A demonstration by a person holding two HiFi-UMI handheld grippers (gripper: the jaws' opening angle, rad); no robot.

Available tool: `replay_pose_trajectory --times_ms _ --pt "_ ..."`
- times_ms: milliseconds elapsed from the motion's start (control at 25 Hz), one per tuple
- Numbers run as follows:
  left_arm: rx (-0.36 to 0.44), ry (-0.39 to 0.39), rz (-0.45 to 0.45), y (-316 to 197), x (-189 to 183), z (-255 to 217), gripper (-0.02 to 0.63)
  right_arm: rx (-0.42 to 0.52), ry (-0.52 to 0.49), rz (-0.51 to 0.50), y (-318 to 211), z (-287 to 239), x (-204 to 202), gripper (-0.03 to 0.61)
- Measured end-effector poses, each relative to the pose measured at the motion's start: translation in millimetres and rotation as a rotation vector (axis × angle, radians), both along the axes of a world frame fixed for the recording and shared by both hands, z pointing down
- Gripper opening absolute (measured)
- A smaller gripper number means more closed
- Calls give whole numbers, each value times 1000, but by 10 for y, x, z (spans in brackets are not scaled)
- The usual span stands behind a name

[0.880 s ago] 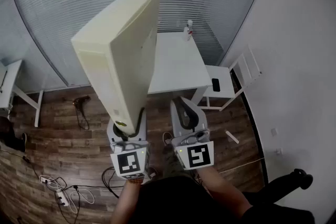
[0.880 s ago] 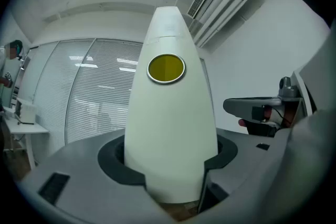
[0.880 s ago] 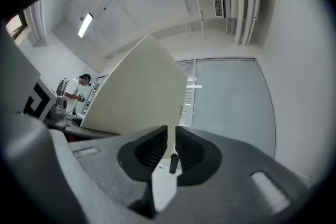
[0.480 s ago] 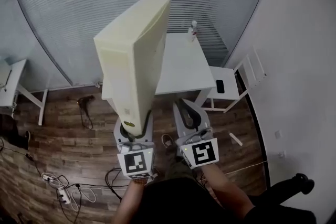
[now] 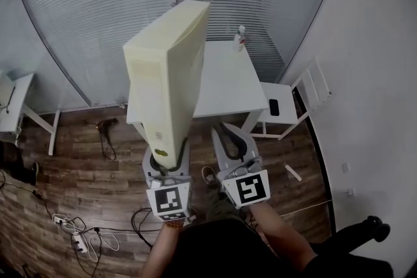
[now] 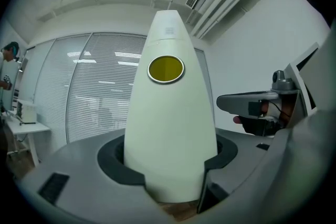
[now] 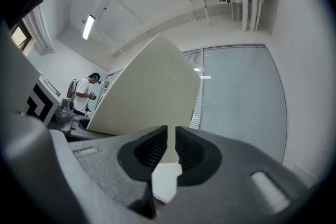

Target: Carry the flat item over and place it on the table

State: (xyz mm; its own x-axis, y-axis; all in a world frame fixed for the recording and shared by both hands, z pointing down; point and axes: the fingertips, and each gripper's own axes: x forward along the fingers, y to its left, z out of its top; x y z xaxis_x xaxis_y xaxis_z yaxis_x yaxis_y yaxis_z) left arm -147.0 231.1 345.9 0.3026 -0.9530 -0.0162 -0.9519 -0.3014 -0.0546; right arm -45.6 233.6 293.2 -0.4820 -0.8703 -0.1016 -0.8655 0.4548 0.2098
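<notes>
A large cream flat slab [image 5: 168, 84] stands on edge, tilted up and away, with my left gripper [image 5: 164, 163] shut on its lower end. The left gripper view shows the slab's narrow edge [image 6: 169, 128] wedged between the jaws, a round yellow sticker [image 6: 166, 68] on it. My right gripper [image 5: 232, 148] hangs beside it, to the right, jaws nearly touching with nothing between them. In the right gripper view the slab [image 7: 149, 102] rises to the left of that gripper [image 7: 169, 150]. A white table [image 5: 225, 78] stands ahead, partly hidden behind the slab.
A small spray bottle [image 5: 240, 38] stands at the table's far edge. A white chair [image 5: 287, 104] with a dark phone [image 5: 273, 107] on it sits right of the table. Cables and a power strip [image 5: 75, 241] lie on the wooden floor at left. Glass partitions with blinds lie ahead.
The slab has swung to a steeper, more upright tilt and shifted right. The view has moved closer to the table. Both grippers keep their hold and spacing.
</notes>
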Motion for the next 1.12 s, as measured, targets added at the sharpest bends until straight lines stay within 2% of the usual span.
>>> replay_pose_trajectory --times_ms 640,1120 --pt "-39 -15 5 -169 -103 189 291 -46 32 -15 -145 172 -88 43" --pt "-48 -45 15 -523 -57 275 291 -79 41 -32 -595 294 -87 43"
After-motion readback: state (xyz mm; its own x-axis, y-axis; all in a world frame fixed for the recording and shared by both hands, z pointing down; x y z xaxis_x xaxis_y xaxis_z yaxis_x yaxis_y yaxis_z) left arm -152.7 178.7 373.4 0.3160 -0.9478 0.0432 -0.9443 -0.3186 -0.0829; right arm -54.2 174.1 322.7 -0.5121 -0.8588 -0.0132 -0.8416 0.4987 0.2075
